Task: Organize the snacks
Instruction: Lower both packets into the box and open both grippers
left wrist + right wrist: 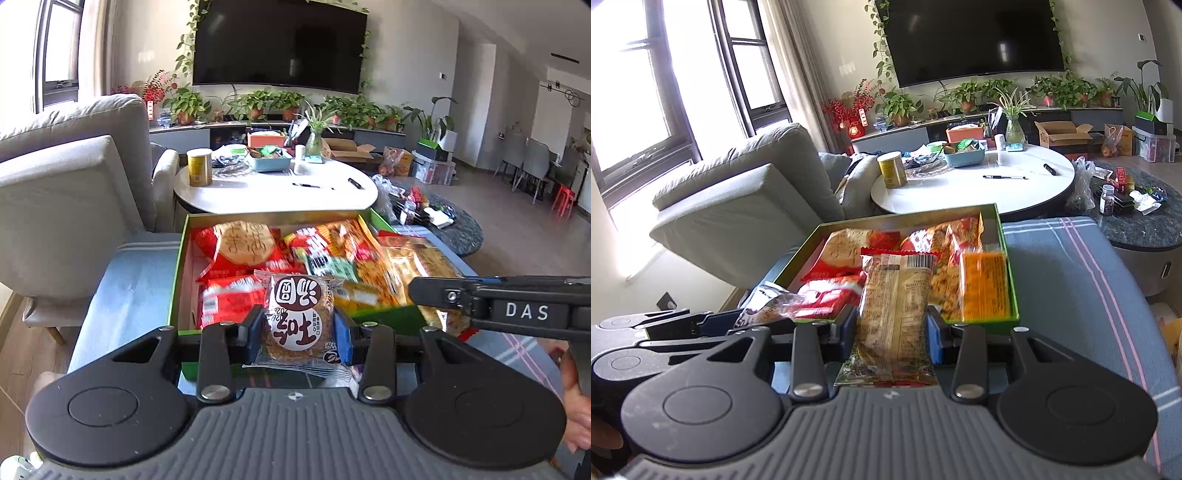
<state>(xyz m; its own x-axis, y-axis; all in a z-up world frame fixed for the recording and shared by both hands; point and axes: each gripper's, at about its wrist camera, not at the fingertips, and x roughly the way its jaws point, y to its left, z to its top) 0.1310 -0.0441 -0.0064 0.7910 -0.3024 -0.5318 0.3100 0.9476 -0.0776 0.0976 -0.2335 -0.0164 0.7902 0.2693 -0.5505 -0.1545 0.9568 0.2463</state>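
A green-rimmed snack box (181,273) (1006,236) sits on a blue cloth and holds several red, orange and yellow packets. My left gripper (300,328) is shut on a clear-wrapped round cake (300,317) with brown and white labels, held just before the box's near edge. My right gripper (892,326) is shut on a long tan snack packet (895,306) with a barcode, which reaches out over the box. In the left wrist view the right gripper (436,291) juts in from the right; in the right wrist view the left gripper (713,321) and its cake (768,302) show at the left.
A white round table (273,195) (975,192) beyond the box carries a yellow can (199,166), a blue basket (269,160), pens and a plant vase. A grey sofa (74,177) stands to the left. A dark low table (1145,221) with clutter lies to the right.
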